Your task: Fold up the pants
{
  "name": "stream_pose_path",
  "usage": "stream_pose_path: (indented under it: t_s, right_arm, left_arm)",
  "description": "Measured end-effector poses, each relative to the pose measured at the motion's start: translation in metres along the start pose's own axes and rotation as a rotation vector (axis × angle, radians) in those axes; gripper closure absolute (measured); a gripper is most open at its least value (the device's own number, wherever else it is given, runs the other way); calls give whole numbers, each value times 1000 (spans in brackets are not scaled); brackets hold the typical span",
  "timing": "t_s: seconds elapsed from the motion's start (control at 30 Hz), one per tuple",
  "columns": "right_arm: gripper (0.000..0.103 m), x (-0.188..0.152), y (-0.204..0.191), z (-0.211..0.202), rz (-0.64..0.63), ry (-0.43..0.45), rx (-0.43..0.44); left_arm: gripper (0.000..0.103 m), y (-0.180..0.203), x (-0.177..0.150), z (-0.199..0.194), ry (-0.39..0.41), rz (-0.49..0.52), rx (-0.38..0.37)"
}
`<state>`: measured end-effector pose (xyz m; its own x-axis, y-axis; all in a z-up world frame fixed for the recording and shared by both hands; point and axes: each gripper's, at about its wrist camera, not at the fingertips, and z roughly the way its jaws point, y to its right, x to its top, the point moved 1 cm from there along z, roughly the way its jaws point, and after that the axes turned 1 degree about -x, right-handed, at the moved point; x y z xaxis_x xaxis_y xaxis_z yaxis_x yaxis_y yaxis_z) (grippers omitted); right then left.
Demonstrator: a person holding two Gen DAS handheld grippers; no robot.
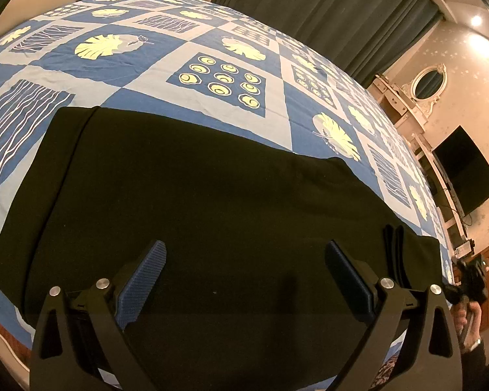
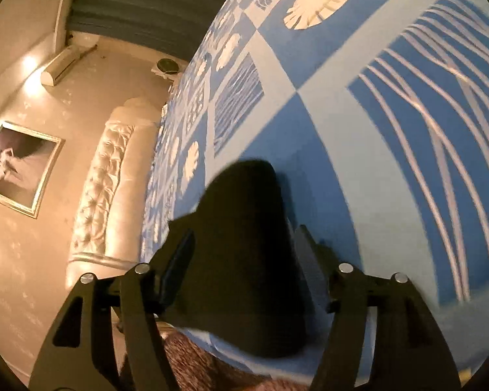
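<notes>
Black fabric pants (image 1: 192, 202), folded into a broad flat slab, lie on a bed covered by a blue and pale grey patchwork sheet printed with cream leaves, rings and wavy lines (image 1: 195, 45). In the left wrist view their long axis runs across the picture from the left edge toward the right, where the stacked edges of several layers show as dark ridges (image 1: 396, 254) near the sheet's border. The left gripper (image 1: 244, 280) hangs over the near part of the pants with its blue ribbed pads (image 1: 143, 280) standing wide apart, nothing pressed between them. At the far right of that view a person's hand (image 1: 467, 319) grips the handle of the other black tool. Beyond the bed hang dark green curtains (image 1: 326, 9); an oval white-framed mirror (image 1: 428, 83) and a dark flat screen (image 1: 466, 169) sit on the wall. In the right wrist view, which is blurred, one narrow end of the black pants (image 2: 244, 228) points away from the camera up the sheet (image 2: 391, 130), its long axis running along the gripper's line. The right gripper (image 2: 244, 254) straddles this end, jaws partly spread with the cloth between them; whether the pads touch the fabric I cannot tell. A cream tufted headboard (image 2: 104, 176) and a framed picture (image 2: 16, 166) fill the left side.
</notes>
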<state>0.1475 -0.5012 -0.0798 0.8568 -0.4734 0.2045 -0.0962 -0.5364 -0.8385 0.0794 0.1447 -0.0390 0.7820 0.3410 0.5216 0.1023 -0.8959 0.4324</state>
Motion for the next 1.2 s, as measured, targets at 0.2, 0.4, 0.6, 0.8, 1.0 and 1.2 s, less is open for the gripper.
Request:
stream_pose_path:
  t_s: [0.2, 0.4, 0.6, 0.8, 1.0, 1.2]
  right_arm:
    - [43, 25, 3, 44, 63, -18, 5]
    - [73, 32, 10, 59, 49, -28, -84]
    - [45, 24, 5, 44, 52, -9, -38]
    - [39, -11, -13, 10, -71, 38, -163]
    - [36, -39, -44, -15, -169, 126, -306]
    - [29, -59, -84, -6, -249, 139, -261]
  left_arm:
    - [6, 1, 2, 1, 3, -7, -10]
    - [6, -1, 1, 0, 3, -6, -10]
    - [6, -3, 2, 1, 7, -14, -21]
    - [6, -3, 3, 2, 8, -18, -28]
    - [6, -12, 11, -6, -9, -71, -87]
    - [6, -51, 31, -47, 72, -166, -144]
